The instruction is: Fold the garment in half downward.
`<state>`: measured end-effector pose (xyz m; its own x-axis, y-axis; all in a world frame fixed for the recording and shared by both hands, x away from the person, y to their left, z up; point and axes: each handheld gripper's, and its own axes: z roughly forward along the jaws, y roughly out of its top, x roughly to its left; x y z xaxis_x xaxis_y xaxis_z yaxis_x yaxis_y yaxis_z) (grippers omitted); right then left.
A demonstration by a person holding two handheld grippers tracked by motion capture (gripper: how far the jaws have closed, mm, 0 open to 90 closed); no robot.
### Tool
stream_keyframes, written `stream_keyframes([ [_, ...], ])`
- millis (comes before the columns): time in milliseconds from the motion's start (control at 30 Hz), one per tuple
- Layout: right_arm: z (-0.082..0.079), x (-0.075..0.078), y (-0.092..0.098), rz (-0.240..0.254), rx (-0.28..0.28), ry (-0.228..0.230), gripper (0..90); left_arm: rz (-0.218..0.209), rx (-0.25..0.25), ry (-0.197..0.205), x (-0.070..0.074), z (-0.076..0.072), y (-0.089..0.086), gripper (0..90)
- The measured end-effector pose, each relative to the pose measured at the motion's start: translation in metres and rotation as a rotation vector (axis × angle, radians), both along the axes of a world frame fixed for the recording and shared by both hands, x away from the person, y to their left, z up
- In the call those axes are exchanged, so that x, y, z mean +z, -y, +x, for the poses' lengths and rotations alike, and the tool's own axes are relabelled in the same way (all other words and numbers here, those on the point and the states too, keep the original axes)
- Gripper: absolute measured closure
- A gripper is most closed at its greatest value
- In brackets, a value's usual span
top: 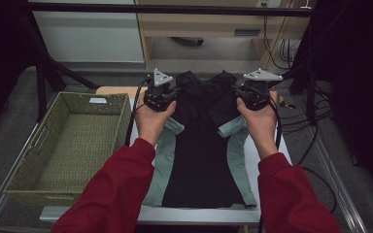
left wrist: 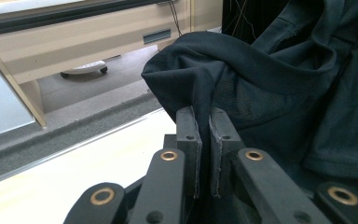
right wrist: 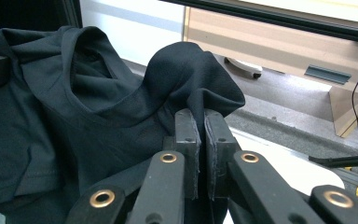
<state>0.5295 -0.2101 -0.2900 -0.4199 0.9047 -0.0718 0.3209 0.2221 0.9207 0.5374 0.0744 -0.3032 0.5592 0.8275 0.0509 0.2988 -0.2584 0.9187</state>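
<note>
Now both sets of fingers are clamped on the shirt [top: 201,145], one at each shoulder: the left gripper [left wrist: 204,122] pinches a bunched fold of dark cloth between its pads, and the right gripper [right wrist: 199,122] does the same on its side. The rest of the shirt lies flat on the surface [top: 272,145], hem toward the person, collar sagging between the two grips.

Risk, as I read it: each pinch catches only a thin ridge of slippery knit near the fingertips, so a quick pull could slide a shoulder free and drop that side. Uneven lifting would also twist the body and spoil any fold, and dragging could sweep the hem off the near edge.

Both hands [top: 151,119] reach forward level, forearms in red sleeves [top: 121,189] roughly parallel, fingers pointing away and slightly down. The basket [top: 70,141] sits well outside the left fingers.
</note>
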Motion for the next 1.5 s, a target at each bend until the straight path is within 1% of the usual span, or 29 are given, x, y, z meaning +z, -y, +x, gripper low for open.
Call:
stream_keyframes([
  [33,0.0,0.0,0.0,0.001,0.002,0.001,86.0,-0.002,0.002,0.0,-0.001,0.0,0.0,84.8],
  [67,0.0,-0.001,0.0,0.001,0.003,0.001,85.9,0.005,0.003,0.001,-0.002,0.0,-0.001,84.8],
  [133,0.001,-0.003,-0.001,-0.004,0.007,-0.005,86.0,-0.005,0.006,0.0,-0.004,0.0,-0.001,84.8],
  [200,0.001,-0.004,-0.001,-0.002,0.008,-0.004,86.0,-0.001,0.004,-0.001,-0.005,-0.001,-0.001,84.8],
  [300,0.0,-0.005,-0.002,0.0,0.009,-0.004,86.0,-0.006,0.004,0.0,-0.005,-0.002,-0.002,84.8],
  [333,0.0,-0.005,-0.002,0.001,0.008,-0.004,86.0,0.001,0.001,-0.003,-0.005,-0.002,-0.003,84.8],
  [400,0.001,-0.006,-0.002,0.004,0.005,-0.005,85.9,-0.005,0.002,-0.002,-0.005,-0.003,-0.003,84.8],
  [500,0.001,-0.007,-0.002,0.014,0.003,-0.009,85.9,-0.003,0.0,-0.006,-0.005,-0.004,-0.004,84.8],
  [667,0.003,-0.009,-0.003,0.014,0.005,-0.011,85.9,-0.001,0.0,-0.009,-0.007,-0.003,-0.005,84.7],
  [733,0.004,-0.009,-0.003,0.023,0.002,-0.009,85.9,-0.009,0.002,-0.011,-0.007,-0.002,-0.006,84.7],
  [767,0.004,-0.009,-0.004,0.028,0.001,-0.009,86.0,-0.036,0.0,-0.021,-0.007,-0.001,-0.007,84.7],
  [800,0.004,-0.008,-0.004,0.023,0.001,-0.007,85.9,-0.067,-0.002,-0.037,-0.006,0.0,-0.008,84.7],
  [833,0.005,-0.007,-0.005,0.02,-0.001,-0.005,85.9,-0.085,0.003,-0.044,-0.005,0.001,-0.009,84.7],
  [867,0.005,-0.006,-0.005,0.019,-0.002,0.0,85.9,-0.082,0.009,-0.039,-0.004,0.001,-0.009,84.7],
  [933,0.006,-0.004,-0.006,0.018,-0.006,0.006,85.9,-0.049,0.015,-0.017,-0.001,0.001,-0.009,84.7],
  [967,0.006,-0.003,-0.006,0.019,-0.006,0.009,86.0,-0.049,0.015,-0.017,-0.001,0.001,-0.009,84.7],
  [1000,0.007,-0.002,-0.005,0.02,-0.01,0.01,85.9,-0.038,0.013,-0.009,0.001,0.001,-0.008,84.7],
  [1200,0.01,0.001,-0.001,0.038,-0.031,0.022,86.0,-0.045,0.015,0.003,0.006,0.003,-0.007,84.7],
  [1267,0.01,0.003,-0.001,0.041,-0.037,0.027,85.9,-0.037,0.014,0.006,0.007,0.003,-0.007,84.7],
  [1467,0.011,0.003,-0.003,0.038,-0.042,0.04,85.9,-0.033,0.018,0.008,0.004,0.004,-0.007,84.7],
  [1500,0.011,0.002,-0.004,0.036,-0.041,0.04,85.9,-0.026,0.019,0.012,0.003,0.004,-0.007,84.7],
])
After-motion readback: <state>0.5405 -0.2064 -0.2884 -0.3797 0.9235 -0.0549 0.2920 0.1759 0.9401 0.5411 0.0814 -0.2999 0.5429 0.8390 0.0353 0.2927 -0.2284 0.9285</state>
